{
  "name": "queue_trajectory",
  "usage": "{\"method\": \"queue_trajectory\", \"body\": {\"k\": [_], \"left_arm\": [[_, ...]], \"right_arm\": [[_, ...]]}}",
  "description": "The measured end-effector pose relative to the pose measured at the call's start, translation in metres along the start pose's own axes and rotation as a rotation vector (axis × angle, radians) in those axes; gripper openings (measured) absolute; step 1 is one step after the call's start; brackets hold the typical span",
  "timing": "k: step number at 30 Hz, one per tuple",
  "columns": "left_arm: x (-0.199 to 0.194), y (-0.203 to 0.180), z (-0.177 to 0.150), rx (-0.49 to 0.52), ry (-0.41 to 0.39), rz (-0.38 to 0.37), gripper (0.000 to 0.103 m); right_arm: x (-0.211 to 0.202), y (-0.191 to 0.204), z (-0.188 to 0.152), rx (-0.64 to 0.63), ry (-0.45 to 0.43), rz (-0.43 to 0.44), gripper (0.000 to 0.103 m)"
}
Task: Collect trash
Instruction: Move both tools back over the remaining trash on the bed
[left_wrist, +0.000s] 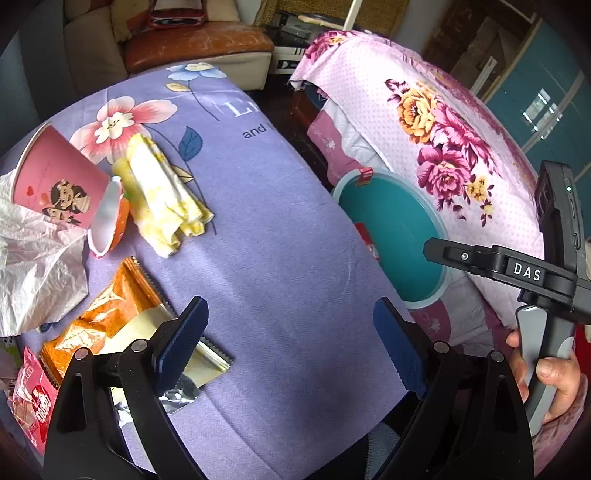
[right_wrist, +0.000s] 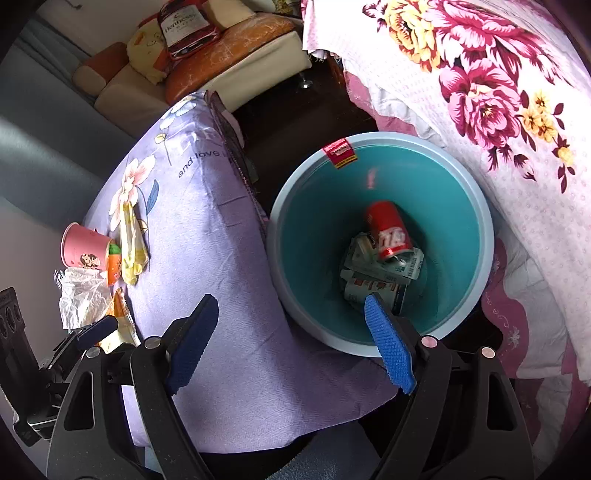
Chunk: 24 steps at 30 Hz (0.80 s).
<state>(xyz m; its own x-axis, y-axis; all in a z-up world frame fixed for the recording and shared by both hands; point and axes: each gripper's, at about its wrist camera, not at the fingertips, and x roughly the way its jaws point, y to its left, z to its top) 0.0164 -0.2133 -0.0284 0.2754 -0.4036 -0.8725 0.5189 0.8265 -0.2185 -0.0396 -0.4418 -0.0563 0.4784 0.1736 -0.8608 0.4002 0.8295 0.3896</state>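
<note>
The trash lay in a cluster on the lilac cloth (left_wrist: 280, 229): a tipped pink cup (left_wrist: 59, 184), an orange tub (left_wrist: 110, 225) touching its base, a yellow rag (left_wrist: 162, 195) just beside those, a white tissue (left_wrist: 33, 266), an orange wrapper (left_wrist: 107, 325) and a red packet (left_wrist: 31, 402) nearest you. Your left gripper (left_wrist: 291, 343) was spread wide and held nothing, its left finger over the wrapper's foil end. Your right gripper (right_wrist: 291, 339) was also wide open and empty, its right finger above the rim of the teal bin (right_wrist: 476, 236), which stood just off the cloth's edge and already held a red can (right_wrist: 389, 232) on flattened cartons (right_wrist: 373, 280). From here, the wrapper looked thin and slick, so a shallow pinch could have slid off the foil or snagged the cloth. A sweep toward the cup could have rolled it away, and light pieces could have missed the bin and dropped into the dark gap beside it.
</note>
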Motion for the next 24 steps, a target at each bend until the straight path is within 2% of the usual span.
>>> {"method": "queue_trajectory", "body": {"k": [14,21,24], "left_arm": [[-0.065,0.096,-0.036,-0.158,-0.099,0.037,0.091],[-0.098,0.147,-0.057,-0.252,-0.153,0.07,0.091],[-0.112,0.168,-0.064,-0.286,-0.182,0.108,0.091]], "right_arm": [[0.011,0.108,-0.028,-0.196,0.058,-0.014,0.081],[0.029,0.162,-0.048,-0.295,0.113,-0.021,0.083],[0.036,0.186,-0.058,-0.351,0.136,-0.02,0.083]]}}
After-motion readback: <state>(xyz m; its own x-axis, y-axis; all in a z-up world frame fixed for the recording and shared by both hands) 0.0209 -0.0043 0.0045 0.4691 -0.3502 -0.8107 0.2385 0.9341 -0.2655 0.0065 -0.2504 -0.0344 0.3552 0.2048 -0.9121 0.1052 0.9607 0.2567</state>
